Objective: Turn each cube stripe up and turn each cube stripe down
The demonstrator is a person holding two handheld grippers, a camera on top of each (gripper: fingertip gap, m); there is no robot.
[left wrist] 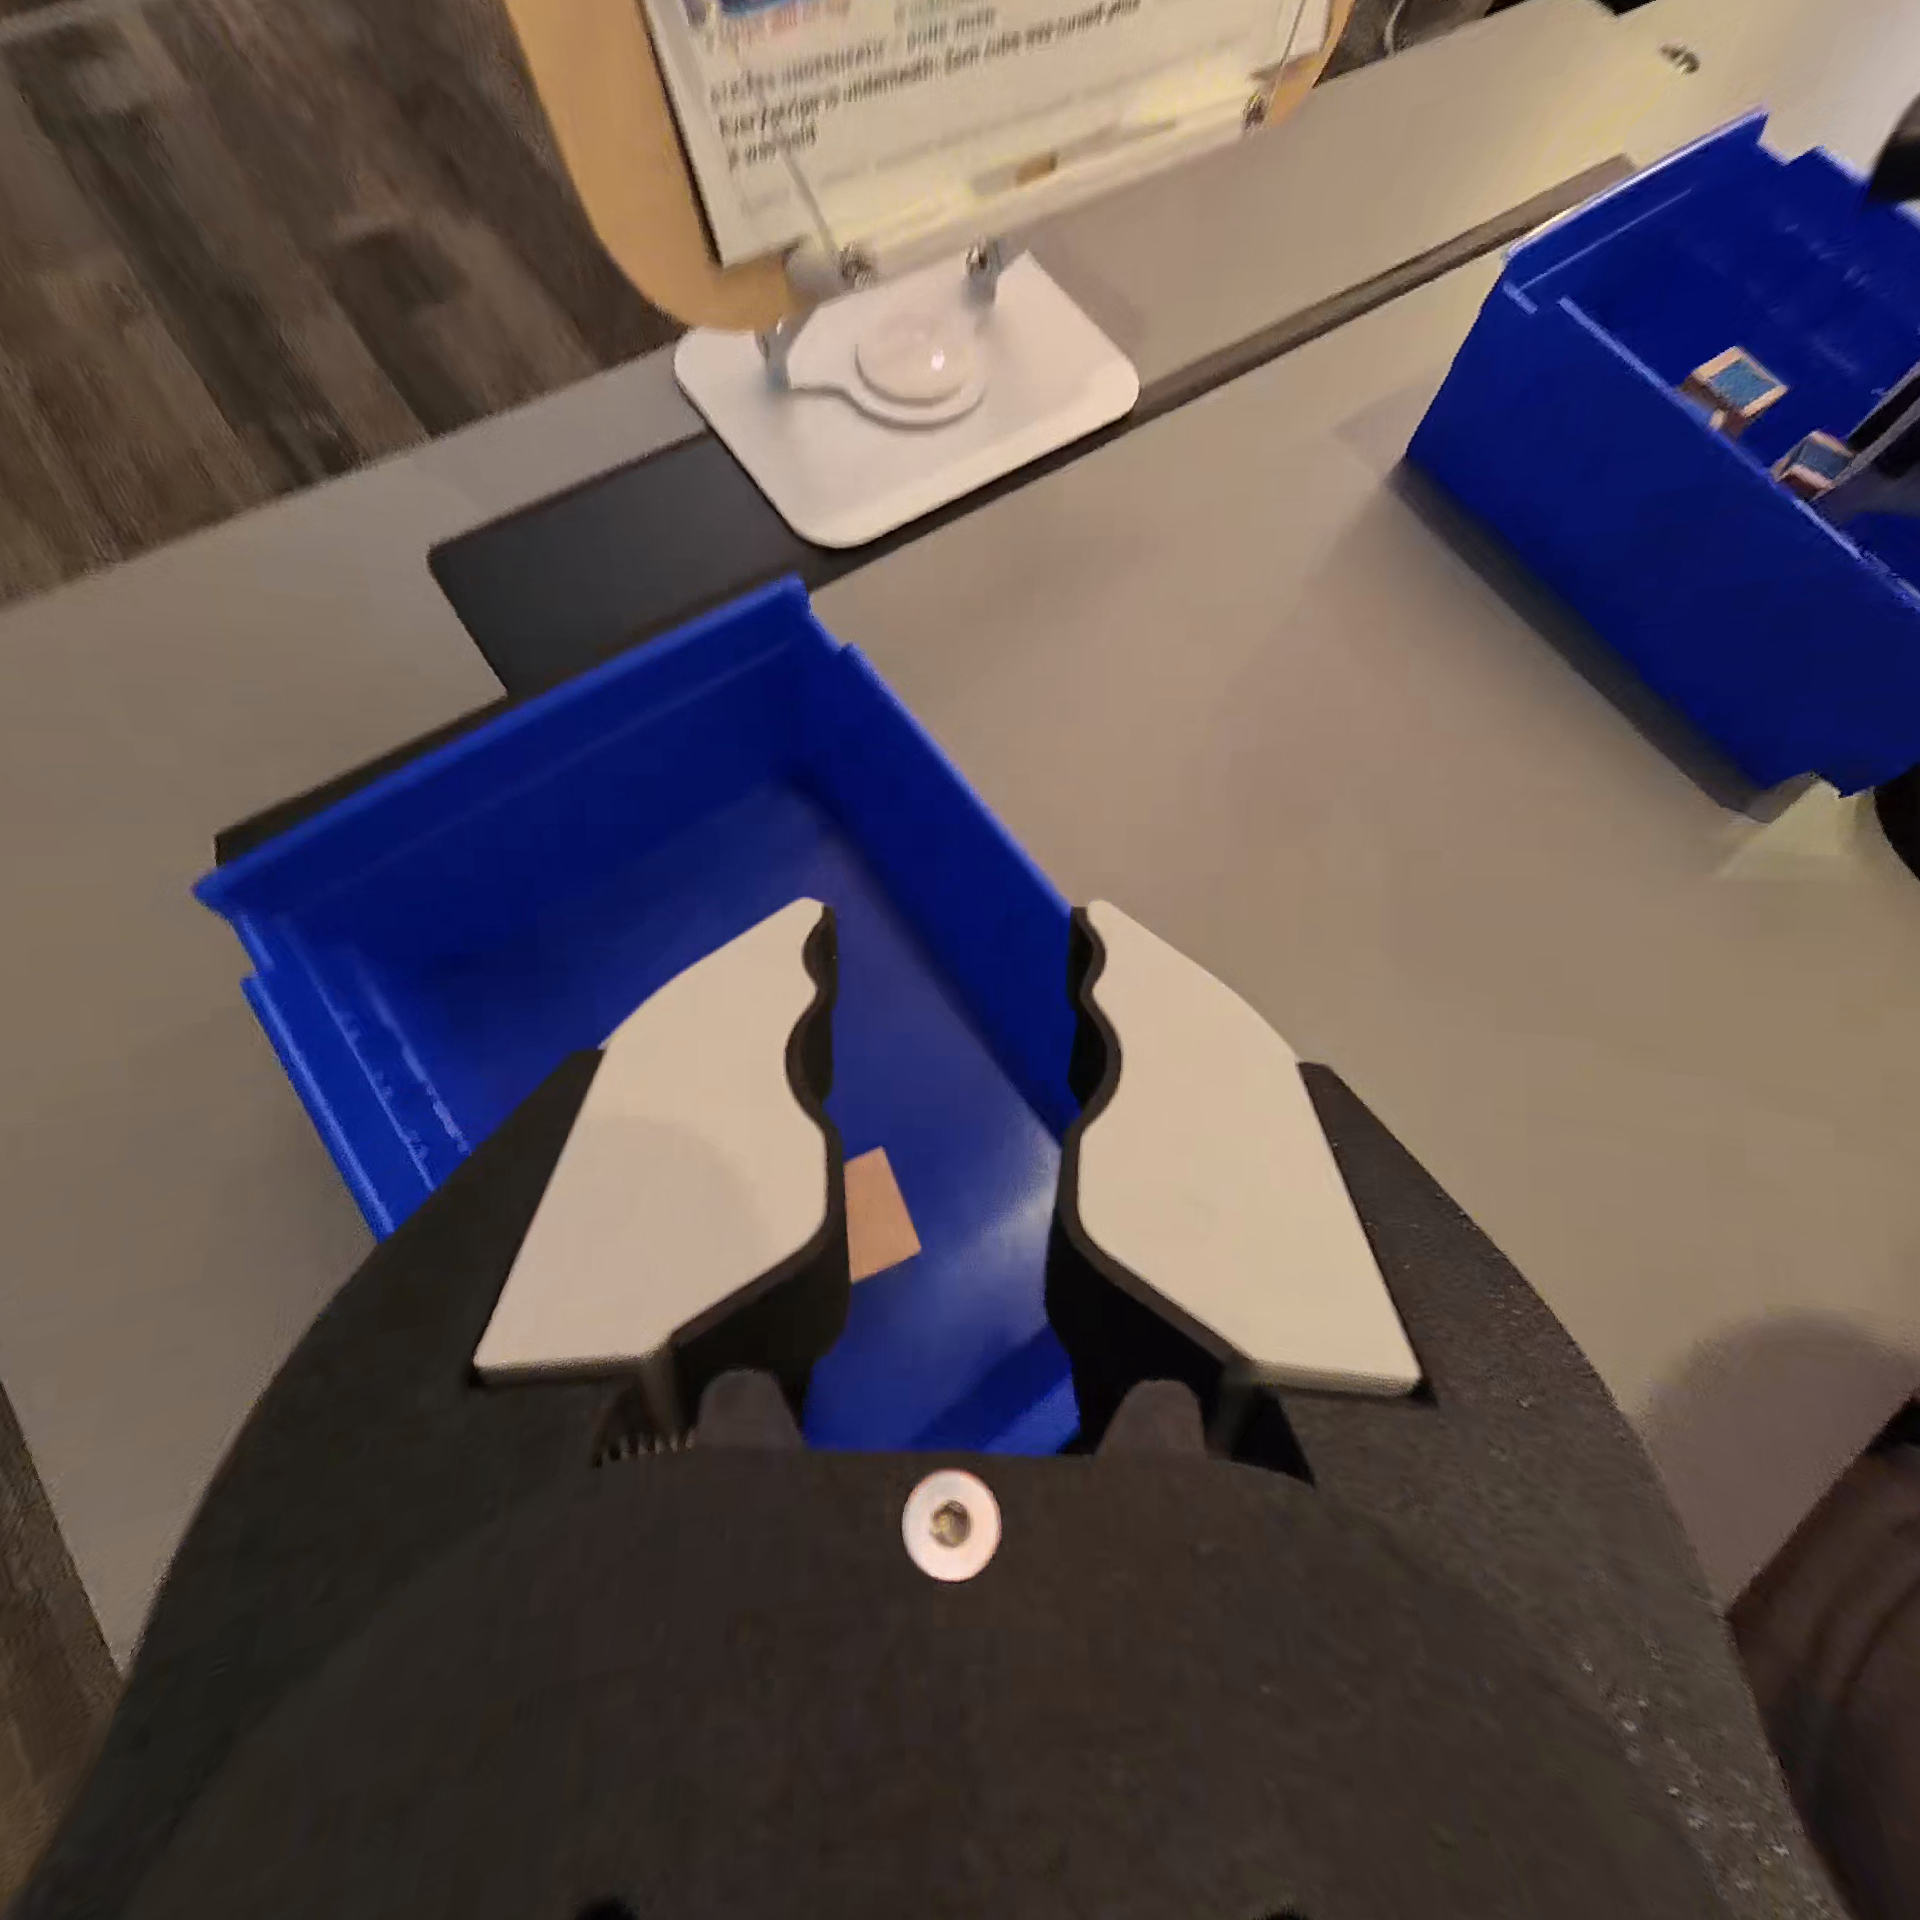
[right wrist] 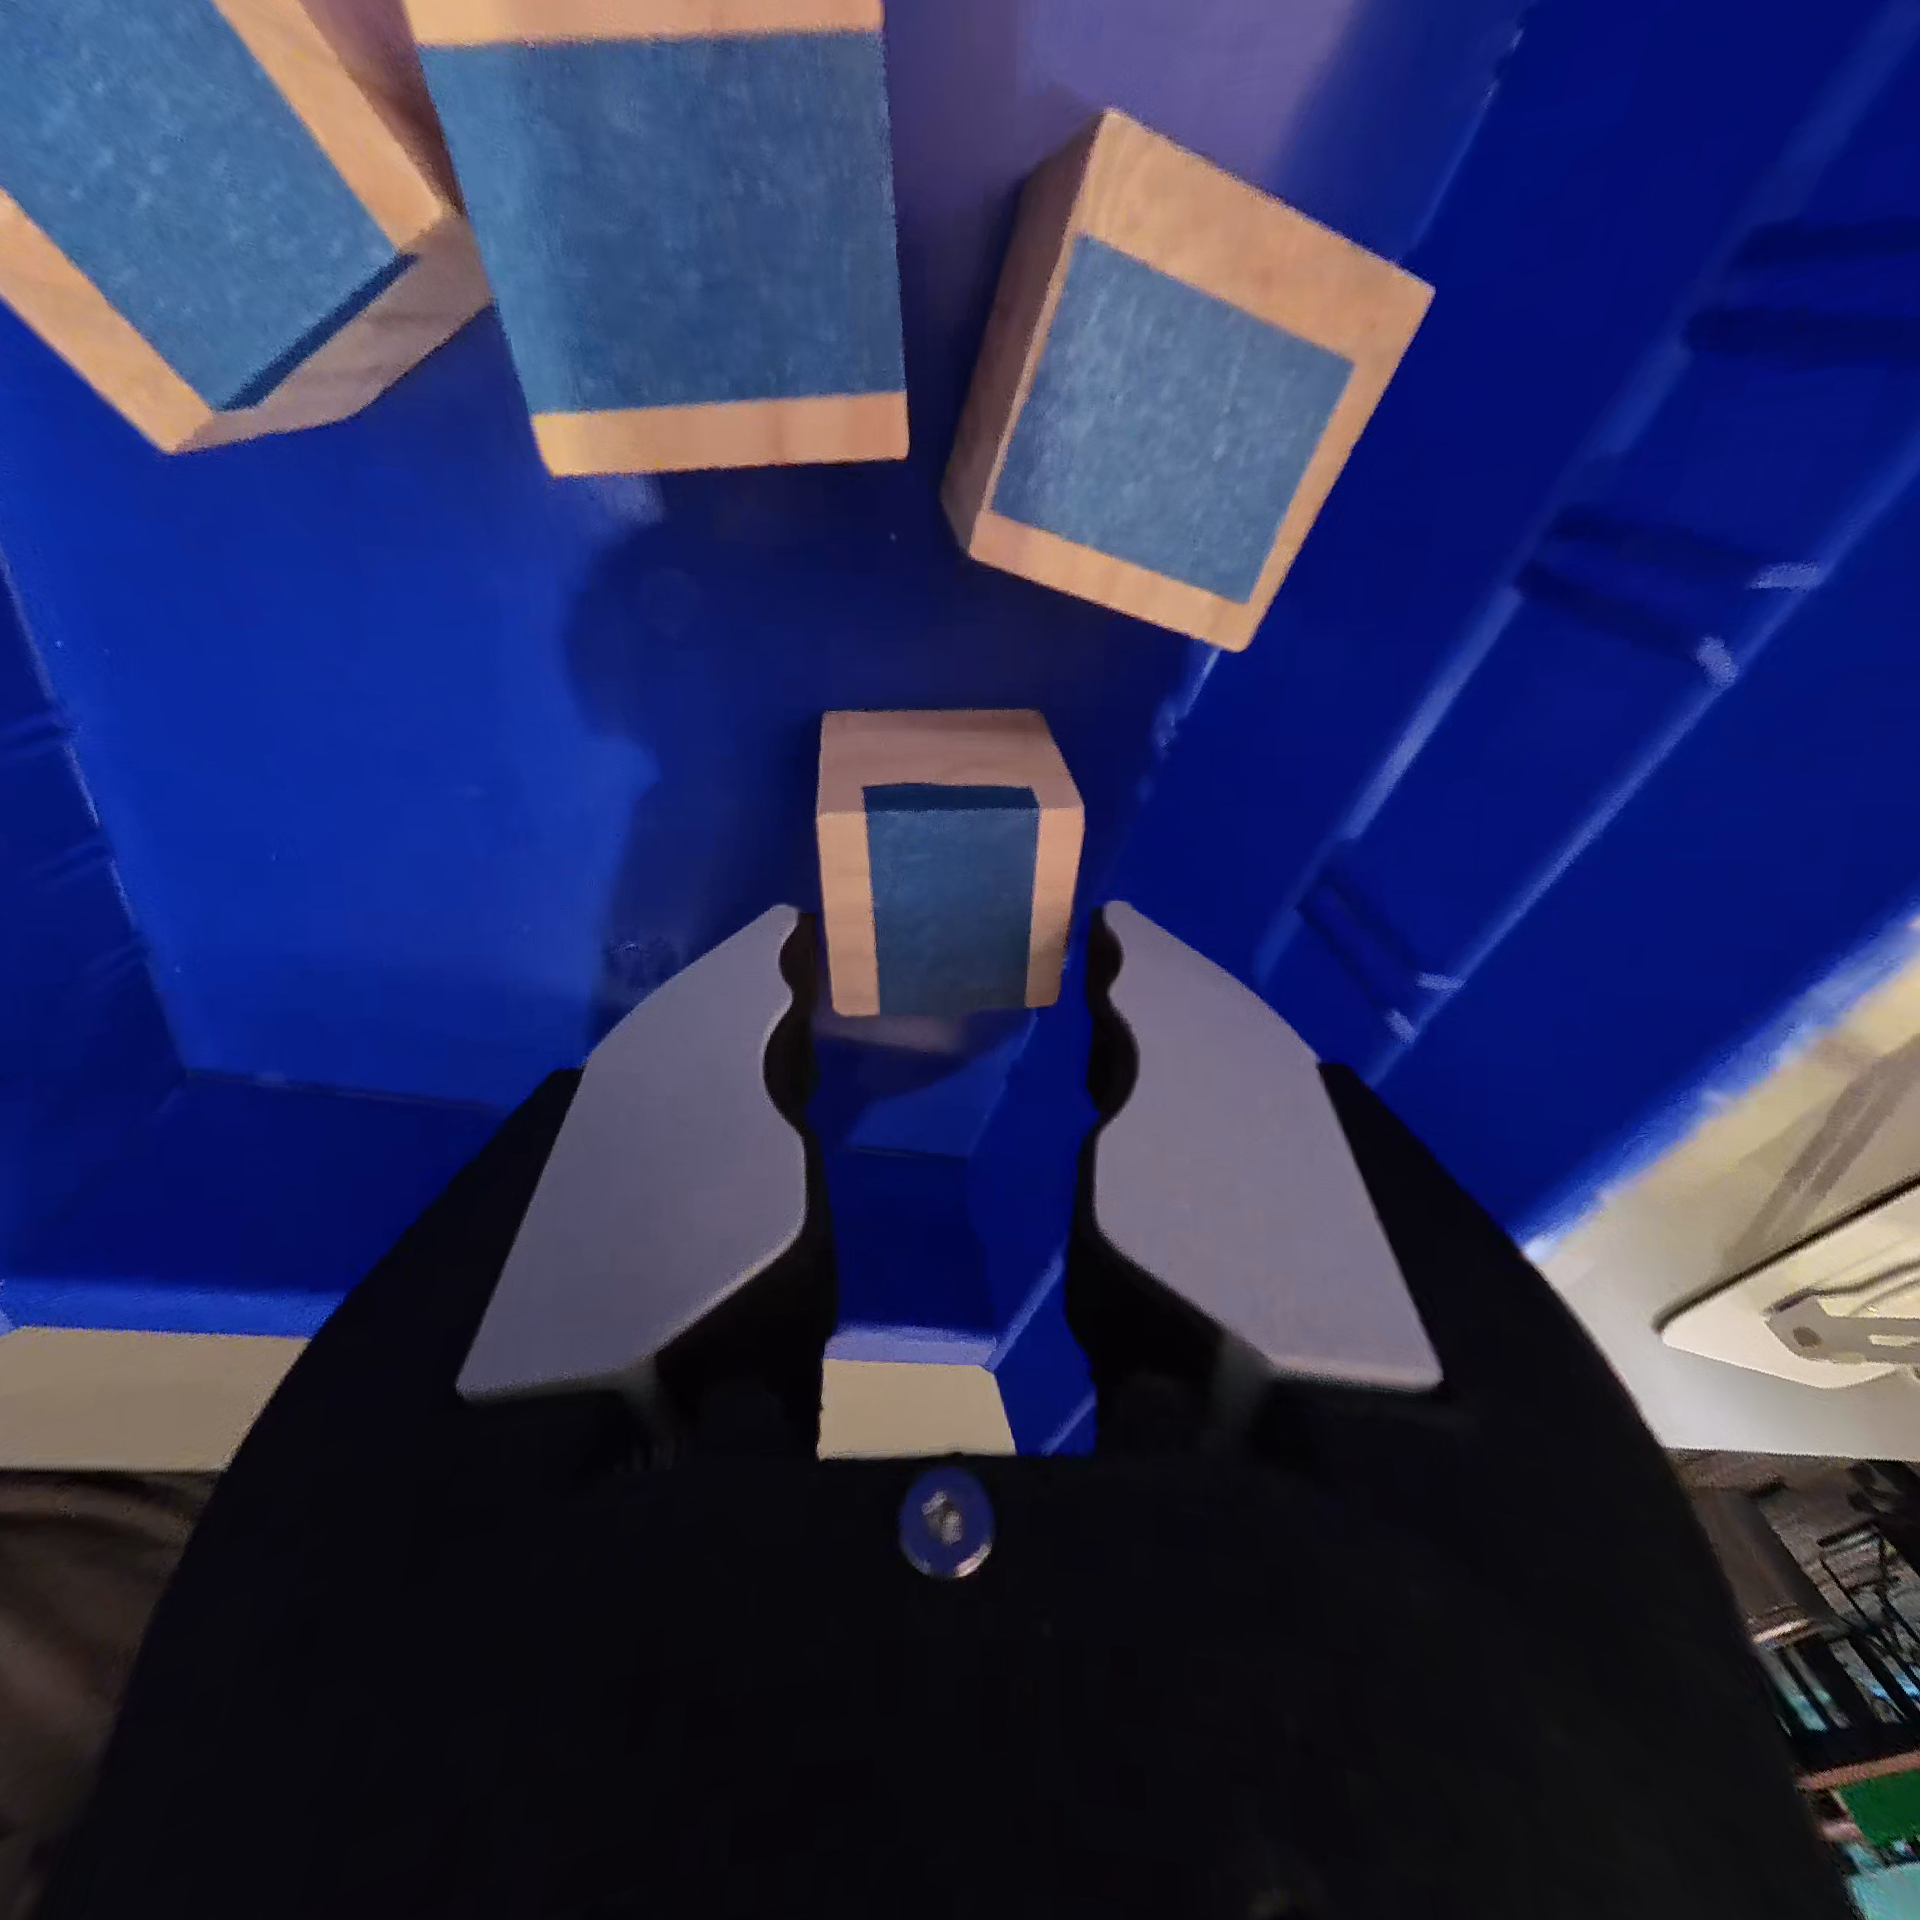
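Two blue bins sit on a grey bench (left wrist: 1299,831). The near bin (left wrist: 540,831) holds one plain-faced cube (left wrist: 881,1216); the left gripper (left wrist: 948,935) hangs open above it, empty. The far bin (right wrist: 312,779) holds four striped cubes; the right gripper (right wrist: 948,925) stands open around the nearest (right wrist: 948,883), contact unclear.
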